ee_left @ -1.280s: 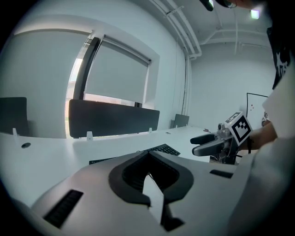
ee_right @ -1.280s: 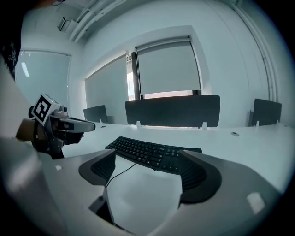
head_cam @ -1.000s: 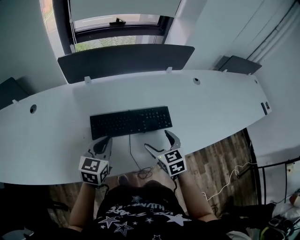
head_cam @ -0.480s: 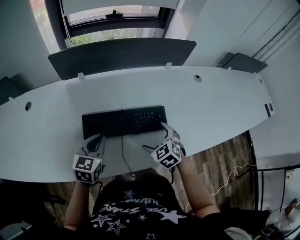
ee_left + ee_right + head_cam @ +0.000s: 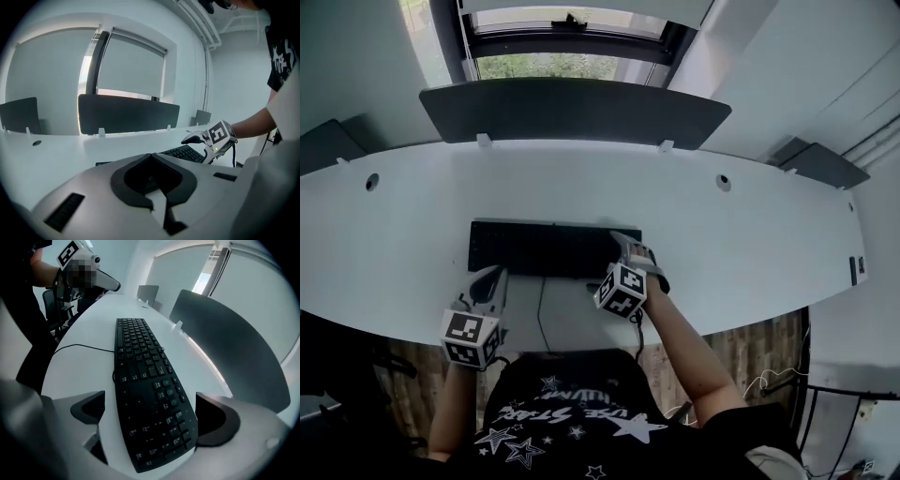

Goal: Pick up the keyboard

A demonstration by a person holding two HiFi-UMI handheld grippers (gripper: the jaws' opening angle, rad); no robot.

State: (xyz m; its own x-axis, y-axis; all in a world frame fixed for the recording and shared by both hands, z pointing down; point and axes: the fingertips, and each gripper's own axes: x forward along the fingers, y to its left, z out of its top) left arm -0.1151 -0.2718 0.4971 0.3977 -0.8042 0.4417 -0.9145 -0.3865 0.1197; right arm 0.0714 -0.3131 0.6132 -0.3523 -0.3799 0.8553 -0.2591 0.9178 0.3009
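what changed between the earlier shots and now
The right claw moved from the front edge of the desk to the right end of the keyboard, rolling over. It is opening and straddles that end without pressing on it. The left claw stayed shut near the front edge, and the keyboard still lies flat.

The keyboard (image 5: 544, 248) lies on the desk (image 5: 750, 234) before the divider screen (image 5: 572, 108), its right end between the right gripper's (image 5: 607, 262) opening jaws, the left gripper (image 5: 494, 277) just before its left end.

The T-shirt (image 5: 567, 422) was black and short-sleeved, printed across the front with white stars of several sizes and white lettering.
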